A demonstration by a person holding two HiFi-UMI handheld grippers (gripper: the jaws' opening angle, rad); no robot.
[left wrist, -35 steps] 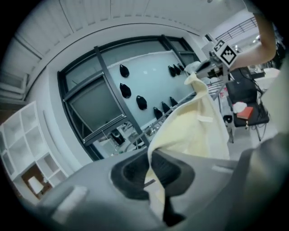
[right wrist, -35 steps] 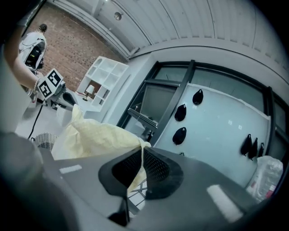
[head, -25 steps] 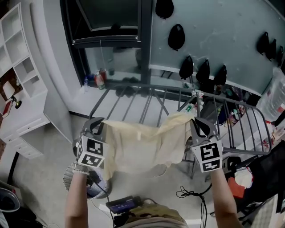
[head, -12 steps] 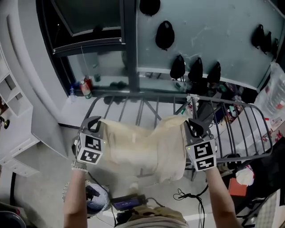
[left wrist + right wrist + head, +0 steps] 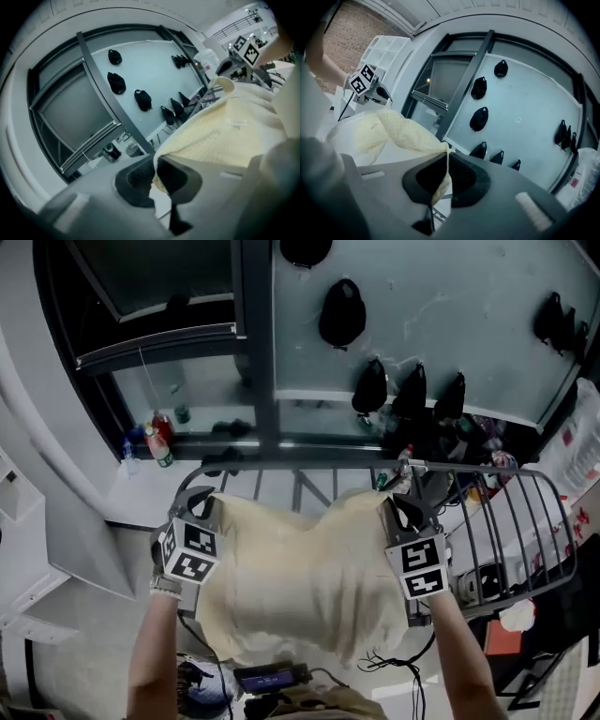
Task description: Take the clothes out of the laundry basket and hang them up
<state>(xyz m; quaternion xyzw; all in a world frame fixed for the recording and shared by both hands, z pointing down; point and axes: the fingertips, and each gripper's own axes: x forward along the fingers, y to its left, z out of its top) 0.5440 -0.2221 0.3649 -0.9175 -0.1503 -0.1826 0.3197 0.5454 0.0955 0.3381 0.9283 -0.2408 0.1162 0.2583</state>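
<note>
Label (image 5: 236,123) on cream cloth (image 5: 300,577) is illegible.

the cream cloth (image 5: 300,577) covers the middle bars of the drying rack (image 5: 525,521) and most of the clutter on the floor (image 5: 267,679), which the lower edge also cuts. the dark shapes on the wall (image 5: 340,313) are too dim to name. labels on the sill bottles (image 5: 159,448) are too small to read. the person's forearms (image 5: 155,652) run off the bottom edge.

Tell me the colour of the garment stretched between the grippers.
Pale cream-yellow garment; the head view shows it best.
</note>
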